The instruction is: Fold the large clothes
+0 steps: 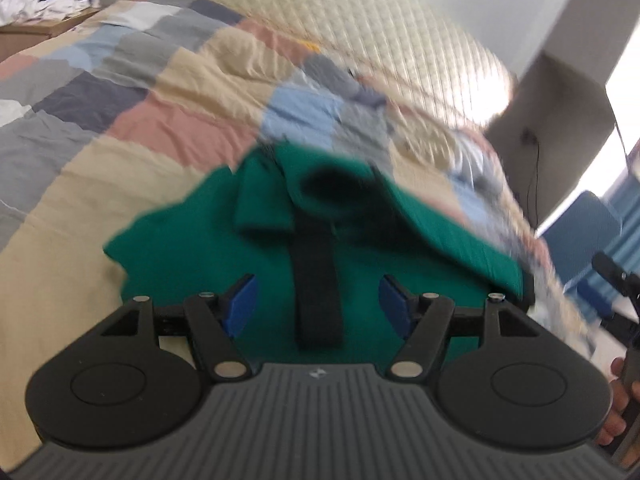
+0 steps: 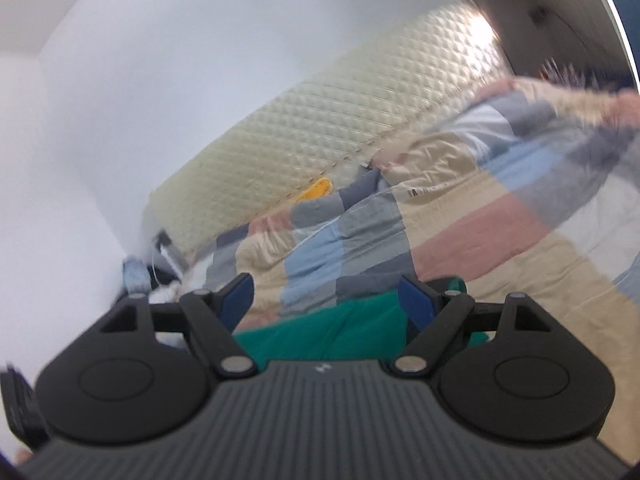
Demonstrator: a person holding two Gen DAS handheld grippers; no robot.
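Patchwork quilt (image 1: 120, 128) in beige, pink, blue and grey covers the bed, and the green collared shirt with its dark placket (image 1: 320, 240) lies on it. Left gripper (image 1: 316, 304) hangs above the shirt, blue pads apart, nothing pinched. Right gripper (image 2: 326, 300), jaws wide too, empty over the shirt's edge.

- The shirt (image 1: 360, 240) is seen as green, with a black strip (image 1: 316, 276) down it.
- The blanket (image 1: 132, 120) is checked in tan, pink, grey and blue.
- The headboard (image 2: 320, 128) is cream, probably quilted in diamonds.
- Blue pads (image 1: 242, 304) are seen on black grippers.
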